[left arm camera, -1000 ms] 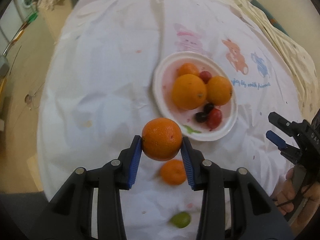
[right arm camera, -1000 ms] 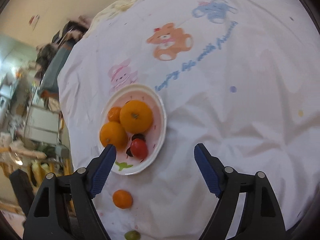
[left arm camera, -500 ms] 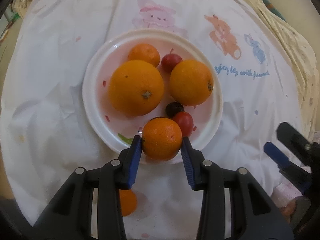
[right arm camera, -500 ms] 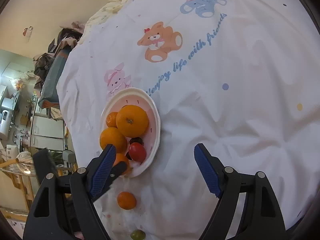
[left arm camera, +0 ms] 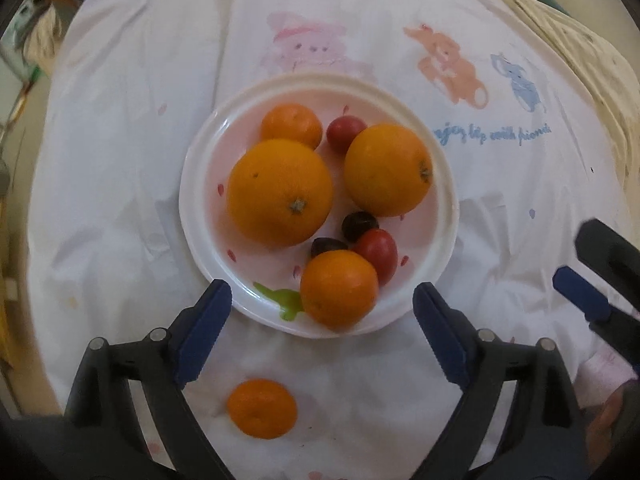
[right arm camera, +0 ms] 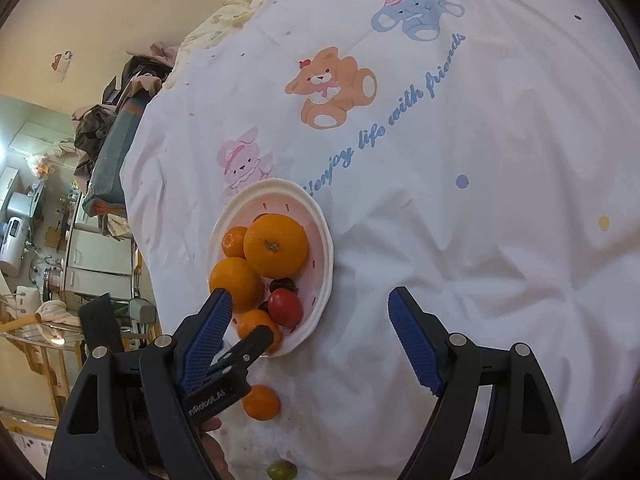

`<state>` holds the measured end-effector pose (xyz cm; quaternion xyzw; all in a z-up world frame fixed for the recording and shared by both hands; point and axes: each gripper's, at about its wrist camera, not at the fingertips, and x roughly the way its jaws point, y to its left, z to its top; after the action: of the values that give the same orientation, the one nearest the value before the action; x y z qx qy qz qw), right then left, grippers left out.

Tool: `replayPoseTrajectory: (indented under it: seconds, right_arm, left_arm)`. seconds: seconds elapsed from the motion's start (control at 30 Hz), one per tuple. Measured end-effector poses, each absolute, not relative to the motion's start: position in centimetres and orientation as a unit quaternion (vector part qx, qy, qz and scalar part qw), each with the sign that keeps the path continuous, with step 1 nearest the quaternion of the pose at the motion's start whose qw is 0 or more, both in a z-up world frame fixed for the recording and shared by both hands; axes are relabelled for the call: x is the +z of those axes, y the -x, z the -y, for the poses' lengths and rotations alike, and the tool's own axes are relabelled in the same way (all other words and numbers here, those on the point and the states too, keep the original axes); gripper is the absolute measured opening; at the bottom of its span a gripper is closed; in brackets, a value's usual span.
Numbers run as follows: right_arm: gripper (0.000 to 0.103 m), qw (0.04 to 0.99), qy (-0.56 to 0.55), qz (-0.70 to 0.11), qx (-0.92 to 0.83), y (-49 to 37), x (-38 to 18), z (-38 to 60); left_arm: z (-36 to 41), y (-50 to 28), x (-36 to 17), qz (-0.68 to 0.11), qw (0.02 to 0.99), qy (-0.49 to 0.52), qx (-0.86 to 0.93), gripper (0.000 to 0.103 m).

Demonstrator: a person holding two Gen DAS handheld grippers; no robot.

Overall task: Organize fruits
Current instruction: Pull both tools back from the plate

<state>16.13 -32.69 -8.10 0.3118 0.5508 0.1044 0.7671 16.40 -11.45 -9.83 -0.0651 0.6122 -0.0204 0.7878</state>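
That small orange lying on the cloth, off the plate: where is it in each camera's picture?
Left wrist view: the small orange lies low, left of centre, below the plate.
Right wrist view: it lies low and left, below the plate.
Shared landmark: the pink bunny print.

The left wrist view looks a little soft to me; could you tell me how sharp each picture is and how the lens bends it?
Left wrist view: mildly blurred, the oranges on the plate soft-edged, the cloth's lettering smeared; edges bulge and the corners go black. Right wrist view: sharper, the cloth lettering crisp, with the same fisheye curve and dark corners; light is soft, shadows faint.
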Motion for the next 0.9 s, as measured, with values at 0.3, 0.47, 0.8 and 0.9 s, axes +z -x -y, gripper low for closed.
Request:
replayPoseTrajectory:
  seconds: [0.3,0.47,0.8,0.9]
  right_arm:
    - [0.083,0.767,-0.322,-0.545,0.104,-15.9,-7.8,33.1]
    - [0.083,0.767,-0.322,-0.546,0.105,-15.7,-7.6,32.9]
    - [0.083,0.772,-0.289,-0.555,0.112,-13.8,-7.3,31.4]
    - [0.083,0.784,-0.259,-0.552,0.121,-13.1,-6.7,30.4]
  left_arm:
    - [9.9,-15.4,-6.4,-0.591,0.804,0.066,-0.017,0.09]
    - [7.8,-14.5,-4.5,-0.577,0.813,0.076,-0.007,0.09]
    - [4.1,-11.6,-2.1,-0.555,0.827,0.088,0.0,0.09]
    - [3.1,-10.3,-1.9,-0.554,0.827,0.094,-0.006,0.09]
